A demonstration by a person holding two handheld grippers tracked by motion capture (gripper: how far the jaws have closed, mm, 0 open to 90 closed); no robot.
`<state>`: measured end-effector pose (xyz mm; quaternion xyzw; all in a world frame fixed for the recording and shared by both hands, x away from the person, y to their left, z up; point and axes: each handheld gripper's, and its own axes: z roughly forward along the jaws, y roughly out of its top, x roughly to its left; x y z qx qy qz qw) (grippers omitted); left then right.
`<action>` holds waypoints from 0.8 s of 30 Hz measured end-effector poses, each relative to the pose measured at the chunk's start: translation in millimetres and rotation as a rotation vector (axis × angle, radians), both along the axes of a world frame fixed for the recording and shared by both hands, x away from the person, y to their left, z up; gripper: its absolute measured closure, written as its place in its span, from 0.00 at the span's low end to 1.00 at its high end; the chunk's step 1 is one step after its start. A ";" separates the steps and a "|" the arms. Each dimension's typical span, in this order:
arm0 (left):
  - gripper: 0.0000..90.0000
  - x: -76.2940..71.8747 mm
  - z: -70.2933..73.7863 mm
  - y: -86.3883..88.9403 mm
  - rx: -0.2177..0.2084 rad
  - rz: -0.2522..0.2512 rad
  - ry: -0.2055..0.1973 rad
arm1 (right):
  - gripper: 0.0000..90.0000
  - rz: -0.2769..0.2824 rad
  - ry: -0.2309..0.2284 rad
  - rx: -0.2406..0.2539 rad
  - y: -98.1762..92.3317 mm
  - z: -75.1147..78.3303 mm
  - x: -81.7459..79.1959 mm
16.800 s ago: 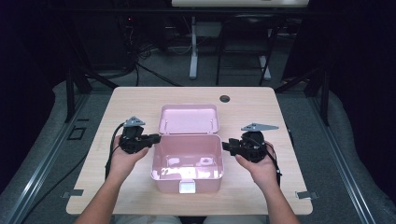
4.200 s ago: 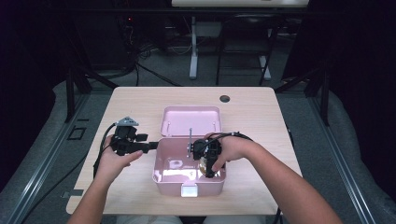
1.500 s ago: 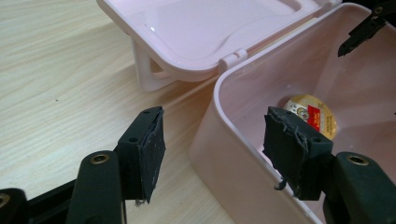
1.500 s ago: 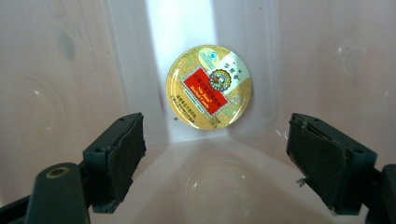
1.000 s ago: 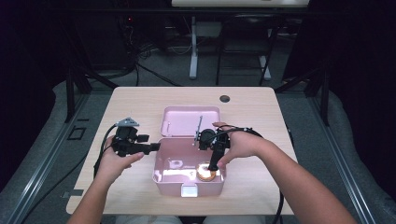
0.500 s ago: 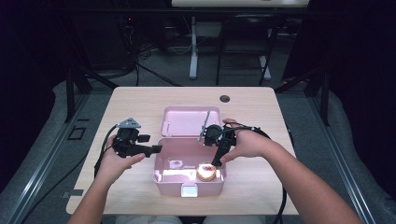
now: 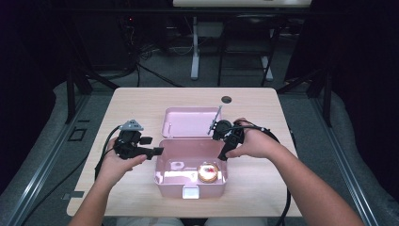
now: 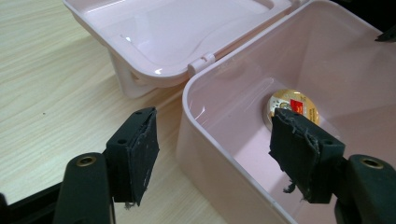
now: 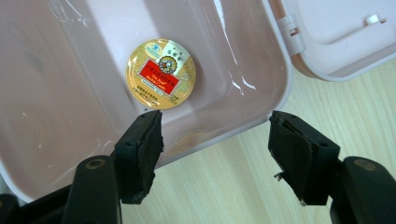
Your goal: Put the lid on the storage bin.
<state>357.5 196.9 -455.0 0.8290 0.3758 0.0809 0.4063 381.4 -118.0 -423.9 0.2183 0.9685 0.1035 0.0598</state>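
Wooden table [image 7: 141,101] under dark surroundings, pink box [image 7: 190,181] open at the front edge. Right gripper [image 9: 212,149]: jaws apart and empty, they have just been closing partway with nothing between them — they straddle the box's right wall from above, pads not touching it. Left gripper [image 8: 219,154]: jaws wide, 1 pad outside and 1 inside the left wall, no visible contact, so no grip. Round gold tin [image 9: 160,73] lies flat on the box floor, right of centre, free of both grippers. Lid [image 7: 190,121] hinged back flat on the table behind the box. Judgement — tin placed, that step looks done; left to do: swing the lid over and latch it.
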 end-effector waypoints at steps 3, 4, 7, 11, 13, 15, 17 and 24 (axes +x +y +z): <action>0.39 -1.1 1.7 0.3 -0.006 -0.005 -0.002 | 0.33 -0.014 0.001 0.026 -1.0 0.6 -0.4; 0.40 -1.7 2.2 0.3 -0.011 -0.002 -0.005 | 0.31 -0.017 0.000 0.029 -1.2 0.7 -0.6; 0.43 -3.2 4.6 1.1 -0.017 0.003 -0.015 | 0.28 -0.031 -0.002 0.056 -2.2 0.4 -1.2; 0.44 -3.8 5.9 1.4 -0.023 -0.007 -0.020 | 0.23 -0.048 -0.002 0.069 -4.2 -1.3 -1.5; 0.45 -4.3 5.9 0.6 -0.026 -0.007 -0.020 | 0.22 -0.048 -0.004 0.069 -6.1 -2.0 -0.6; 0.45 -4.6 5.8 0.0 -0.027 -0.010 -0.015 | 0.20 -0.059 -0.007 0.070 -7.2 -2.0 -0.1; 0.46 -4.5 5.9 0.0 -0.026 -0.015 -0.017 | 0.20 -0.057 -0.012 0.071 -8.3 -1.6 0.3; 0.48 -5.7 6.6 -1.7 -0.019 -0.029 -0.014 | 0.30 -0.062 -0.043 0.064 -10.3 -1.4 0.8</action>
